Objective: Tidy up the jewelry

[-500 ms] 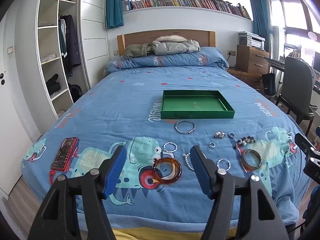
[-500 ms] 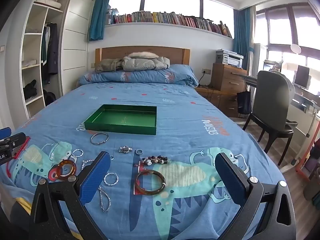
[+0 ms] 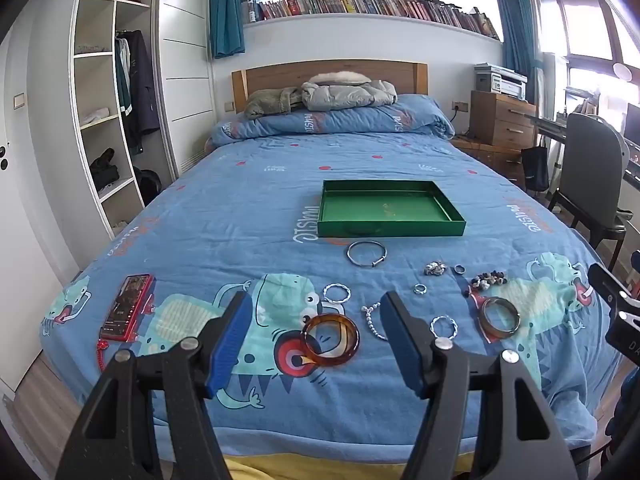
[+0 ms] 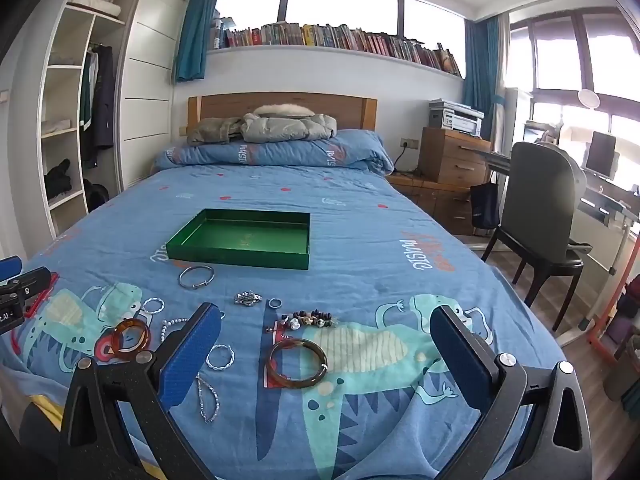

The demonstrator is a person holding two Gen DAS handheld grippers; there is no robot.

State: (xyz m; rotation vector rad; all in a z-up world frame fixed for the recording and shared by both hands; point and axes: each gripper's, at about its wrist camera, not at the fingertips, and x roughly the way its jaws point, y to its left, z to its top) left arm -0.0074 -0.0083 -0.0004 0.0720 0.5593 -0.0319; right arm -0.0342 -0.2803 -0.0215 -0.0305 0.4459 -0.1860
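Note:
A green tray (image 3: 392, 228) (image 4: 240, 258) lies empty on the blue bed. Jewelry lies in front of it: a silver bangle (image 3: 366, 254) (image 4: 196, 277), an amber bangle (image 3: 330, 339) (image 4: 130, 338), a brown bangle (image 3: 500, 317) (image 4: 296, 363), twisted silver rings (image 3: 337, 293) (image 4: 220, 357), a bead bracelet (image 3: 488, 280) (image 4: 312, 319), a small charm (image 3: 435, 268) (image 4: 248, 298) and a silver chain (image 4: 208, 394). My left gripper (image 3: 316, 338) is open, above the amber bangle. My right gripper (image 4: 326, 354) is open wide, above the brown bangle.
A red phone (image 3: 127, 306) lies at the bed's left front. Jackets (image 3: 320, 96) lie by the headboard. A wardrobe (image 3: 108, 120) stands left, a grey chair (image 4: 536, 208) and desk right of the bed.
Both grippers have shifted very slightly; the jaws stay open and the jewelry has not moved.

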